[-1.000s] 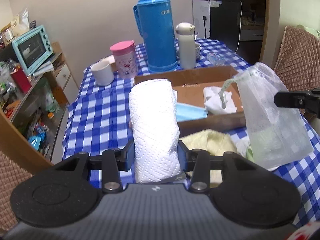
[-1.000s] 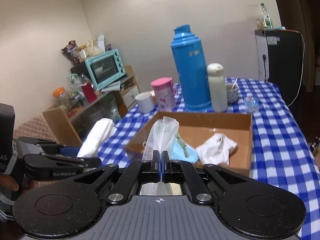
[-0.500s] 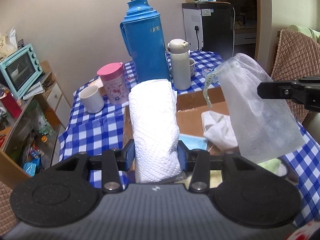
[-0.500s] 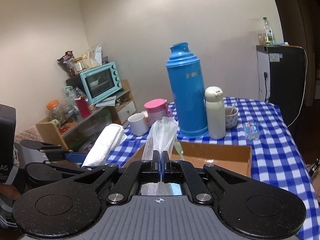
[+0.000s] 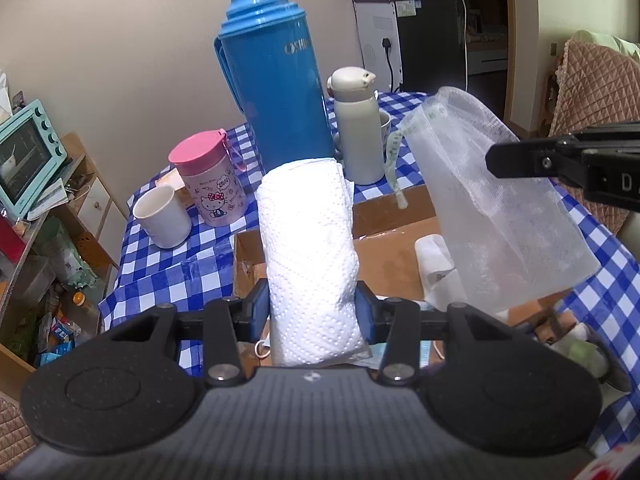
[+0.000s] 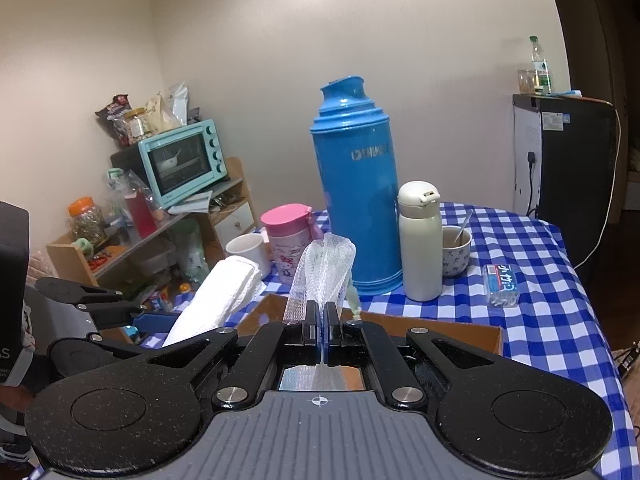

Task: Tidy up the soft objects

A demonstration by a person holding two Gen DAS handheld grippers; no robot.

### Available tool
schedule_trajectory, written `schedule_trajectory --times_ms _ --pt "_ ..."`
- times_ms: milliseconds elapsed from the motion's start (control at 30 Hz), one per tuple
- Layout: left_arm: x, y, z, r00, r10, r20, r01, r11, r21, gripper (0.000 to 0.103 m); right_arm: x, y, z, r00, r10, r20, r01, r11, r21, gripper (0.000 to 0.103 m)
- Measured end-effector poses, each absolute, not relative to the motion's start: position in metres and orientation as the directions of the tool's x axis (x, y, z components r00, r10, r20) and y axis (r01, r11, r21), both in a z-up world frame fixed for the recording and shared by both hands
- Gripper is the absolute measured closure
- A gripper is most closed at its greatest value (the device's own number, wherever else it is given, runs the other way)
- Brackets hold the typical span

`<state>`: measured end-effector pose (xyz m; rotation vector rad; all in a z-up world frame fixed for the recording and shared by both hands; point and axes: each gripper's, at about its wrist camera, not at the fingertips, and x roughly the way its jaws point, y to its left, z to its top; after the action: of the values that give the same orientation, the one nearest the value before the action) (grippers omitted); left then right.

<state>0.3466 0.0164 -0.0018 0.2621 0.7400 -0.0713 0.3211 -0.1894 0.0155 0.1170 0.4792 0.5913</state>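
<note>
Left gripper (image 5: 312, 308) clamps one white embossed paper-towel roll (image 5: 310, 248); right gripper (image 6: 320, 316) pinches one translucent white mesh pouch (image 5: 492, 200). Both held over one open brown cardboard box (image 5: 394, 236). One blue thermos (image 6: 354, 184), two mugs behind.

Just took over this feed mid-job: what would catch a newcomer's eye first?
The tall blue thermos standing on the checked tablecloth behind the cardboard box. Nearer, the left gripper clamps a white paper towel roll, and the right gripper pinches a white mesh bag over the box.
</note>
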Motion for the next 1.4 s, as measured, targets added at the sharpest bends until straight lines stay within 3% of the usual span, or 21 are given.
schedule_trajectory --times_ms 867,1033,1133,1400 --pt "0.404 0.020 -0.051 0.664 0.029 -0.747 0.178 0.964 0.196 0.059 0.378 -0.173 -0.042 0.669 0.549 -0.501 -0.445 0.836 0.320 0.102" --pt "0.407 0.022 -0.053 0.662 0.030 -0.749 0.175 0.966 0.193 0.052 0.380 -0.173 -0.045 0.664 0.548 -0.509 -0.439 0.837 0.327 0.102" --pt "0.407 0.023 -0.054 0.661 0.028 -0.750 0.168 0.968 0.184 0.041 0.379 -0.172 -0.045 0.664 0.547 -0.509 -0.439 0.837 0.326 0.102" --pt "0.400 0.034 -0.053 0.659 0.015 -0.752 0.146 0.978 0.148 0.033 0.380 -0.170 -0.044 0.668 0.545 -0.507 -0.434 0.839 0.329 0.101"
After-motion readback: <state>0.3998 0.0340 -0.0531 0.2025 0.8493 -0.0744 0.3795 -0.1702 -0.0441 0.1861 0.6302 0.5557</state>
